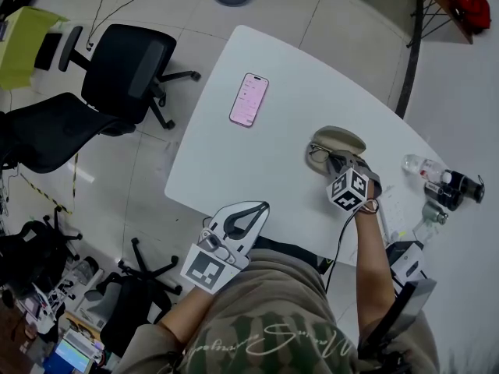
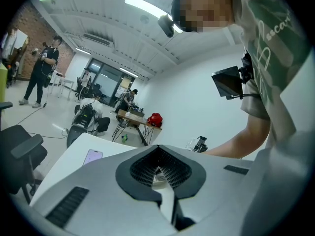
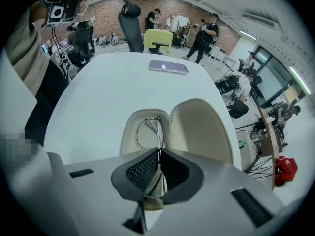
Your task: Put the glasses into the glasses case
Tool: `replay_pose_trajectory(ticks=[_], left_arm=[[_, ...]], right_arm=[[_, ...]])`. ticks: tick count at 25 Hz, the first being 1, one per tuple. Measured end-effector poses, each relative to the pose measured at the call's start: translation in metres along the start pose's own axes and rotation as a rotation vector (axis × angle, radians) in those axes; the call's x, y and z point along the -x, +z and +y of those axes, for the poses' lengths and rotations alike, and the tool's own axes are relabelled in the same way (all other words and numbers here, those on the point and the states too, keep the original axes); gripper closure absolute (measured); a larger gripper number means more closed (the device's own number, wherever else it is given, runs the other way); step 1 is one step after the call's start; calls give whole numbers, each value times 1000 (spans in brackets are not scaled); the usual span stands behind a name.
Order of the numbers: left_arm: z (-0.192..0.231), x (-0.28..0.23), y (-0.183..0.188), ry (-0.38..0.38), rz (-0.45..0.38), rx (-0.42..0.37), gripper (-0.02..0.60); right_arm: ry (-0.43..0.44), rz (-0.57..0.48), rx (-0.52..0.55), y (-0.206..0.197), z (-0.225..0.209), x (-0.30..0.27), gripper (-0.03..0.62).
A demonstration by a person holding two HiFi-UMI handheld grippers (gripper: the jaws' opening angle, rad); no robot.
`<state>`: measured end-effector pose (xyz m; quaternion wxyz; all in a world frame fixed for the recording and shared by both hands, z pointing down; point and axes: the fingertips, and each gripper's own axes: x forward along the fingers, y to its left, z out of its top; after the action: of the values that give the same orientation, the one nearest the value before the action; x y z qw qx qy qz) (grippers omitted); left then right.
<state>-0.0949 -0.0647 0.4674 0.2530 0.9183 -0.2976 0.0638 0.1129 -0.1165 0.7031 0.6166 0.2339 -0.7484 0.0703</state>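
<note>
A beige glasses case (image 1: pixel 343 138) lies open on the white table (image 1: pixel 234 170) toward its right side. In the right gripper view its lid (image 3: pixel 202 127) is tipped back at the right, and the tray (image 3: pixel 129 132) holds one lens of the thin-framed glasses (image 3: pixel 150 131). My right gripper (image 3: pixel 158 155) is shut on the glasses, with the other lens between its pads. From the head view that gripper (image 1: pixel 337 160) is at the near edge of the case, over the glasses (image 1: pixel 317 152). My left gripper (image 1: pixel 261 207) hovers at the table's front edge, shut and holding nothing (image 2: pixel 158 168).
A pink phone (image 1: pixel 249 100) lies flat on the far left part of the table. A clear bottle (image 1: pixel 417 164) and a black object (image 1: pixel 460 185) sit at the right end. Black office chairs (image 1: pixel 125 68) stand on the floor to the left.
</note>
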Motion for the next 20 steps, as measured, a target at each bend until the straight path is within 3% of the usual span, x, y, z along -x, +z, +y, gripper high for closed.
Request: replay_pose_trajectory(ticks=[13,17,20], left_arm=[[-2,20,1,-32,-13,-23,574],[-2,23,1,-73,-7,-22,574],[-8,23,0,-110,-11,-32,574]], right_arm=[[-115,-29,-92,6,-9,29,569],[-154,-84,-185,15,-1,57,569],[-219,-187,-298,24,-2,85,571]])
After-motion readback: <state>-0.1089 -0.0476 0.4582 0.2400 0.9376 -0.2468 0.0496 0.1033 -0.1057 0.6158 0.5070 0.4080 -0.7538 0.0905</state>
